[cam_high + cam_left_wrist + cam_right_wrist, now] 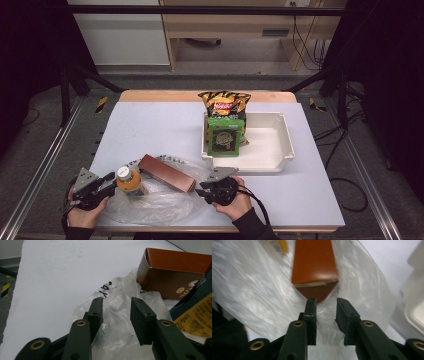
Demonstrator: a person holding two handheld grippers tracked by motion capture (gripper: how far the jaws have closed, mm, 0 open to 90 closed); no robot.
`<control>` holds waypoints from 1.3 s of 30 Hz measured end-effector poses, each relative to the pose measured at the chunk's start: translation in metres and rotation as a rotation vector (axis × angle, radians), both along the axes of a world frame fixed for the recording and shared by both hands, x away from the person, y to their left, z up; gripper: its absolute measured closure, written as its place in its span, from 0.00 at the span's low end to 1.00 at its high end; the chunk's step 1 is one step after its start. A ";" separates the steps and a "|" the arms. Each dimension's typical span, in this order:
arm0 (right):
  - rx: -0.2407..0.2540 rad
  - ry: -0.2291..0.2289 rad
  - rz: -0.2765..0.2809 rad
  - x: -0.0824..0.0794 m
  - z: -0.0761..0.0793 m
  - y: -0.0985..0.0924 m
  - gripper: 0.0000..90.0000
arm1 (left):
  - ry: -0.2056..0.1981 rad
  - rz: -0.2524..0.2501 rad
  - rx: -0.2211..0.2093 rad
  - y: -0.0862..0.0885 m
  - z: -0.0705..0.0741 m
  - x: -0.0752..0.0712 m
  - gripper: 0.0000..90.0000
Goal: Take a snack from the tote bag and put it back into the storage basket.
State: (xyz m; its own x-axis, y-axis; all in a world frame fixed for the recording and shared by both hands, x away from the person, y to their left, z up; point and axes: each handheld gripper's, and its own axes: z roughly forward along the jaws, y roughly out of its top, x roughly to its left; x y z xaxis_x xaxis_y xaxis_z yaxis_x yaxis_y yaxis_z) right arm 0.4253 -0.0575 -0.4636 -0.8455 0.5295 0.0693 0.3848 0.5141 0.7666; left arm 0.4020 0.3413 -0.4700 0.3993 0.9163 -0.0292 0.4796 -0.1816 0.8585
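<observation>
Black handwritten letters, seemingly "AY", sit on the plastic bag (117,302) just beyond the left tongs (117,308); other print is unreadable.

the clear plastic bag (155,200) is thin, crinkled and shiny. inside it the brown carton (166,173) is smooth, glossy cardboard. beside the carton, the bottle (131,182) looks like slick plastic. beyond the bag, the tray (277,150) is matt cream plastic and the crisp packet (225,104) glossy foil.
</observation>
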 end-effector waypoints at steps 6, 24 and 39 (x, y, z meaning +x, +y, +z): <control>-0.051 -0.001 -0.027 0.005 -0.018 0.002 0.73 | 0.003 0.000 -0.002 0.000 -0.001 0.000 0.69; 0.143 -0.060 -0.024 -0.005 0.012 -0.004 0.46 | -0.006 0.003 -0.006 0.000 0.000 0.000 0.67; 0.207 -0.108 -0.005 0.019 0.068 0.058 0.54 | -0.008 0.003 -0.007 0.001 0.001 -0.001 0.67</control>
State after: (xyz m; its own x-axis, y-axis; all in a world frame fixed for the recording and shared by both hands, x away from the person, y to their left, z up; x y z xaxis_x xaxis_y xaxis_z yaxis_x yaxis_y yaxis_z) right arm 0.4438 0.0000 -0.3959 -0.8513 0.5176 0.0858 0.2967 0.3401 0.8923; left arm 0.4013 0.3423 -0.4694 0.3968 0.9174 -0.0324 0.4728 -0.1739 0.8638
